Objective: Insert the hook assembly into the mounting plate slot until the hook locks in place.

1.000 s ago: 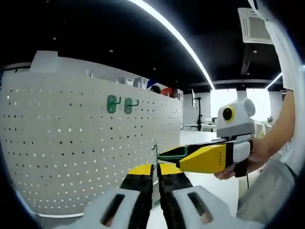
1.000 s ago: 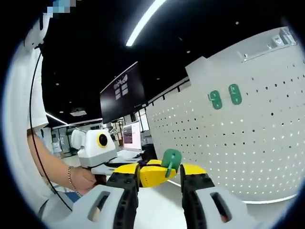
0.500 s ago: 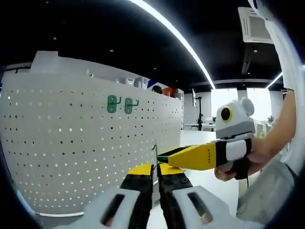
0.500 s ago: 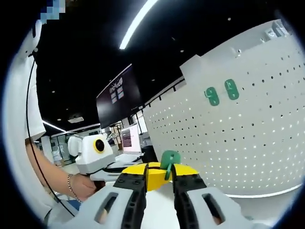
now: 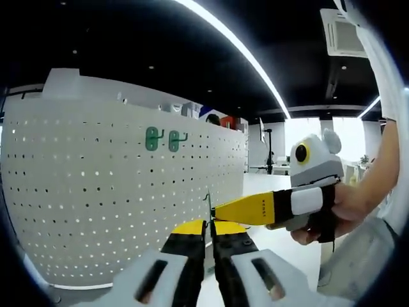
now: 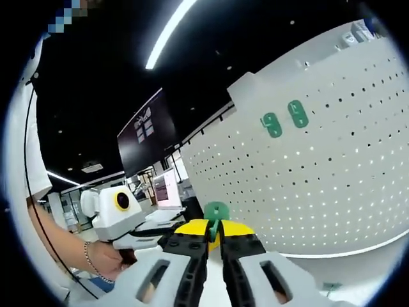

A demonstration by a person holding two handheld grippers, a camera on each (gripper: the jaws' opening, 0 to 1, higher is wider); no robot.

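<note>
Dim dark ceiling w/ bright light strip (image 5: 236,48) overhead, blown out. Window glare at far right in left gripper view. Pegboard (image 6: 332,185) evenly lit, holes glow. Strong fisheye bending at edges; centre sharp.

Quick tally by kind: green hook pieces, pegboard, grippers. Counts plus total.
Green plastic hook pieces mounted on the board: 2
Green plastic hook piece held between both grippers' jaws: 1
White perforated pegboard panel: 1
Yellow-and-black two-jaw grippers: 2, left gripper and right gripper
Total: 6
</note>
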